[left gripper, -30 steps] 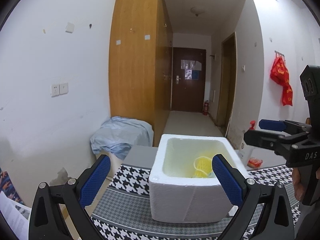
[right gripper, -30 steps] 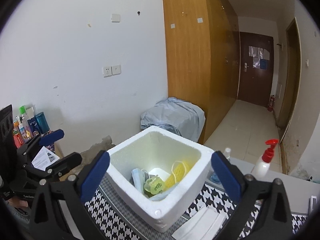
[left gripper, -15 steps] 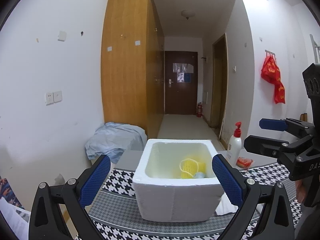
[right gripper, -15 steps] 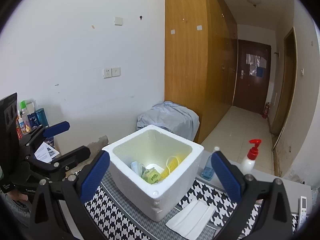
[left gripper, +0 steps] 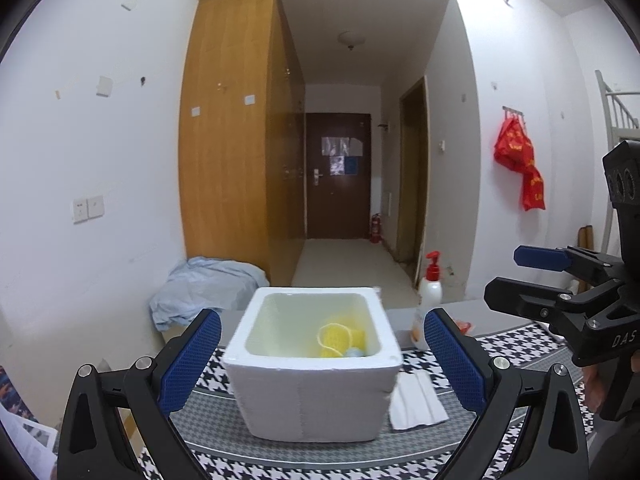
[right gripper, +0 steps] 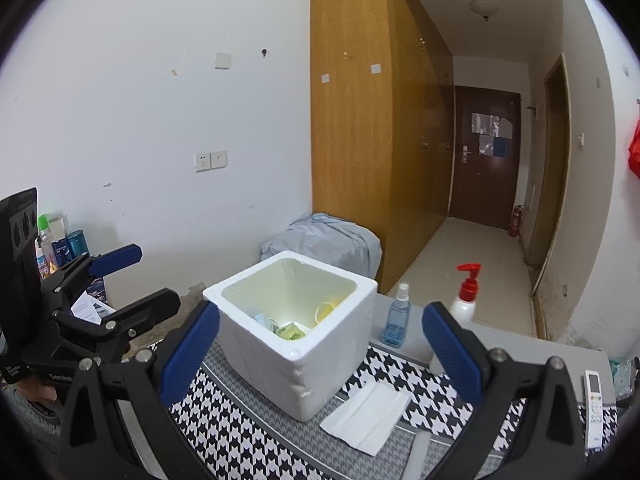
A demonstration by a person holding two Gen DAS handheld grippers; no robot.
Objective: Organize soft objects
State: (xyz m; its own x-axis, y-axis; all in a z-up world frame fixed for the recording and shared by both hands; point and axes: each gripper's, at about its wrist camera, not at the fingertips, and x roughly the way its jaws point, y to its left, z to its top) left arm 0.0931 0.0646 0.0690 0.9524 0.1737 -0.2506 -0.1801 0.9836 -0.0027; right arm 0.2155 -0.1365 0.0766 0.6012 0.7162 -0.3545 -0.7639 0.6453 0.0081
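— On the houndstooth mat (right gripper: pixel 400 372), what sits there?
— A rough, square white foam box (left gripper: pixel 312 364), soft yellow mesh (left gripper: pixel 334 338) inside; a flat white mask (right gripper: pixel 366 410) at its four o'clock.
— Grippers?
— Left gripper (left gripper: pixel 320 356) and right gripper (right gripper: pixel 318 350) both spread wide, empty.

— What covers the counter (right gripper: pixel 520 344)?

— A black-and-white houndstooth cloth (right gripper: pixel 404 376) with a finer grey check in the middle; a bare grey strip of counter shows along the far edge.

— And on the cloth?

— A white square foam box (right gripper: pixel 296 360), open at the top, near the middle. Just beside its right front corner lies a flat white folded face mask (right gripper: pixel 366 414).

— Along the far edge?

— A small clear blue spray bottle (right gripper: pixel 396 320) stands right of the box, then a white pump bottle with a red nozzle (right gripper: pixel 464 300). A white remote control (right gripper: pixel 594 408) lies toward the right edge.
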